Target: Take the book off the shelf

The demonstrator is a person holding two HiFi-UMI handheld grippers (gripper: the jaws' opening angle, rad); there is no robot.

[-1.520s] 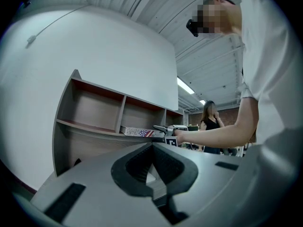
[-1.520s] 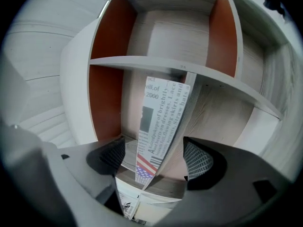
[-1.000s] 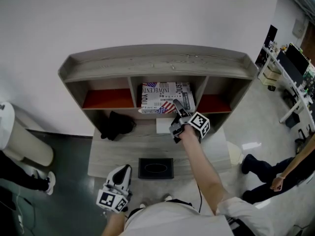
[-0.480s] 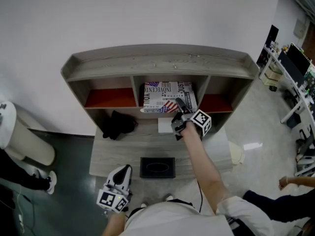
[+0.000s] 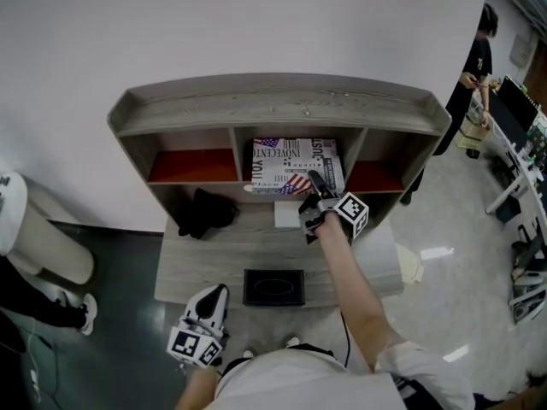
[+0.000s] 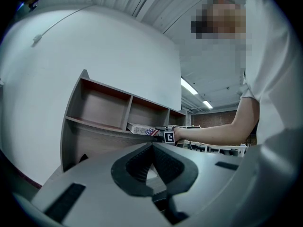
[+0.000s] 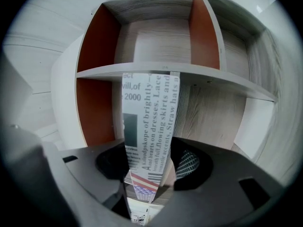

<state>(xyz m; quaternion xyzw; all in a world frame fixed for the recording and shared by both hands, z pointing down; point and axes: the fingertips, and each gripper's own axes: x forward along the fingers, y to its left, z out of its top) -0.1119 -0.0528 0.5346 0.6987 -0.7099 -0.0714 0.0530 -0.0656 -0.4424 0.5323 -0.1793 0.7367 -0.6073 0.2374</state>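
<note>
Grey wooden shelf [image 5: 282,109] against white wall. Book [image 5: 295,162] lies flat in the middle of 3 upper bays. Right gripper [image 5: 314,180]: jaws, just closing, pinch its near edge. Left gripper [image 6: 152,148] low, jaws together, nothing held. Grasp step, I judge; next calls for a level pull outward.

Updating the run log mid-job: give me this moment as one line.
right gripper: jaws just closed onto book | book: flat in shelf, middle compartment | left gripper: shut, empty

Shelf panel [image 7: 213,81] hides the book's [image 7: 147,126] far end; dark lump [image 5: 203,213] unidentifiable.
</note>
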